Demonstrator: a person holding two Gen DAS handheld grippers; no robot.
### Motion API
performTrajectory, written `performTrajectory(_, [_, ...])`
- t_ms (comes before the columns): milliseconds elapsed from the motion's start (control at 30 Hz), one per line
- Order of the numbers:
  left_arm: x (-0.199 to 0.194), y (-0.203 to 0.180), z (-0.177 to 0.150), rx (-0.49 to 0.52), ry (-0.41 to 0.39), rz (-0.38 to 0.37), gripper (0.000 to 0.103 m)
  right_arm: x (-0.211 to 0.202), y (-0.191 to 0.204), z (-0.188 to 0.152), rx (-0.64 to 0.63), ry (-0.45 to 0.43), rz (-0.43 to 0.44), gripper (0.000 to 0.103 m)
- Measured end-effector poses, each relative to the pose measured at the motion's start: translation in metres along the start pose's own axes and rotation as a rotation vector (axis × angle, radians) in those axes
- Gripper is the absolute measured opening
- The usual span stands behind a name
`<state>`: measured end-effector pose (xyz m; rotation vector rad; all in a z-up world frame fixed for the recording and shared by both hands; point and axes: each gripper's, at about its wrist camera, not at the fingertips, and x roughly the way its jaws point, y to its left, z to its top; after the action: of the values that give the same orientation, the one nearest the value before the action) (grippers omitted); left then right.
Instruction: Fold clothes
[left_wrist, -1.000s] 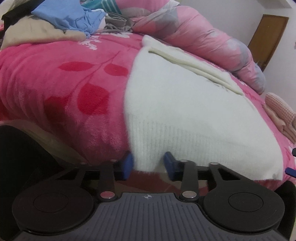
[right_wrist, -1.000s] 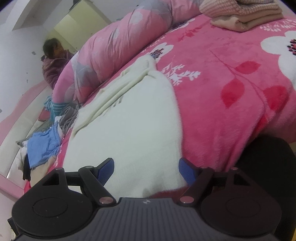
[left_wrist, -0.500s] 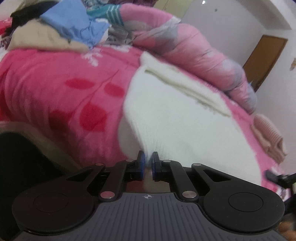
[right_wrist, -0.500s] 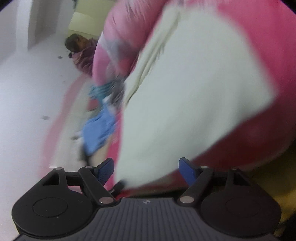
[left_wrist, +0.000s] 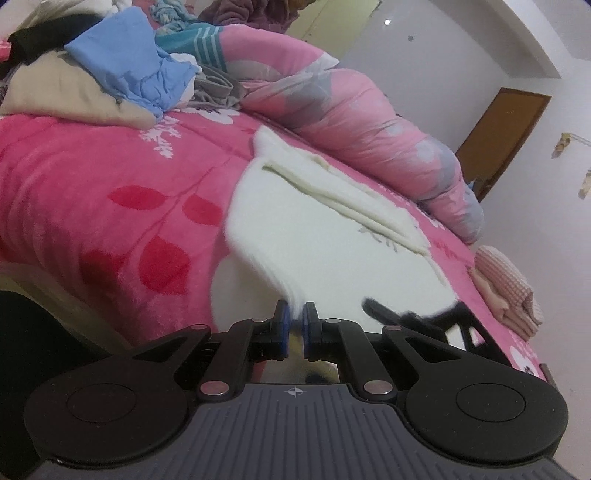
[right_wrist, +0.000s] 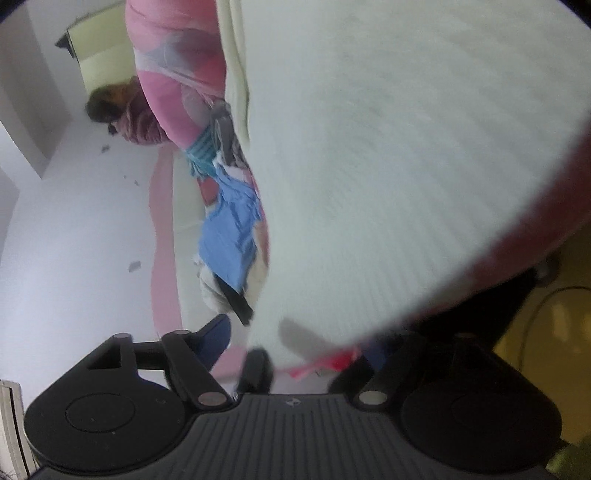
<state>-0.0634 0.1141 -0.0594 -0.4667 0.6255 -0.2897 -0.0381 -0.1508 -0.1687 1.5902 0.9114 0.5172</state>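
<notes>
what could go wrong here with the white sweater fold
1. The left gripper pinches only the very edge of the white sweater; lifting could let the hem slip out.
2. The right gripper is closing on the other corner in a blurred view; it may catch the pink blanket too.
3. The folded sleeve could slide open.

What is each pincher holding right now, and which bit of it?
The left gripper pinches the white sweater by its near bottom edge. The right gripper is closing around that edge, not gripping yet.

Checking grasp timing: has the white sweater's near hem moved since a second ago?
Yes. The white sweater hem, pinched in the shut left gripper, has lifted off the pink blanket.
</notes>
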Motion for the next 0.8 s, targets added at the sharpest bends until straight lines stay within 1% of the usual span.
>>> performTrajectory(33, [0.0,0.002,-0.001,0.002,0.005,-0.009,0.005,0.003,-0.001,0.0,0.007,-0.01,0.007,0.066])
performTrajectory(67, [0.001,0.004,-0.001,0.005,0.009,-0.017,0.005,0.005,-0.003,0.001,0.014,-0.018,0.013,0.055])
performTrajectory(100, [0.001,0.006,-0.002,0.007,0.014,-0.026,0.006,0.006,-0.004,0.001,0.018,-0.02,0.014,0.05])
performTrajectory(167, [0.002,0.012,-0.003,0.003,0.026,-0.037,0.007,0.007,-0.007,0.001,0.023,-0.028,0.013,0.029])
performTrajectory(200, [0.003,0.016,-0.004,-0.005,0.034,-0.042,0.012,0.005,-0.008,0.001,0.021,-0.032,0.015,0.026])
performTrajectory(233, [0.004,0.021,-0.003,-0.022,0.045,-0.047,0.022,0.004,-0.008,0.001,0.015,-0.035,0.022,0.02])
performTrajectory(267, [0.006,0.026,-0.003,-0.045,0.056,-0.049,0.027,0.003,-0.008,0.001,0.009,-0.038,0.028,0.013])
performTrajectory(300, [0.008,0.031,-0.002,-0.067,0.065,-0.053,0.031,0.002,-0.007,0.001,-0.001,-0.042,0.031,0.011])
performTrajectory(367, [0.012,0.041,0.001,-0.106,0.08,-0.066,0.033,0.001,-0.005,0.001,-0.018,-0.046,0.043,0.008])
performTrajectory(500, [0.027,0.058,0.01,-0.216,0.123,-0.129,0.051,0.0,0.0,0.002,-0.039,-0.045,0.055,0.007])
performTrajectory(633, [0.047,0.066,0.015,-0.303,0.172,-0.18,0.053,-0.001,0.0,0.003,-0.021,-0.041,0.066,0.007])
performTrajectory(800, [0.059,0.067,0.016,-0.36,0.199,-0.24,0.054,-0.003,0.006,0.004,-0.027,-0.043,0.096,0.007])
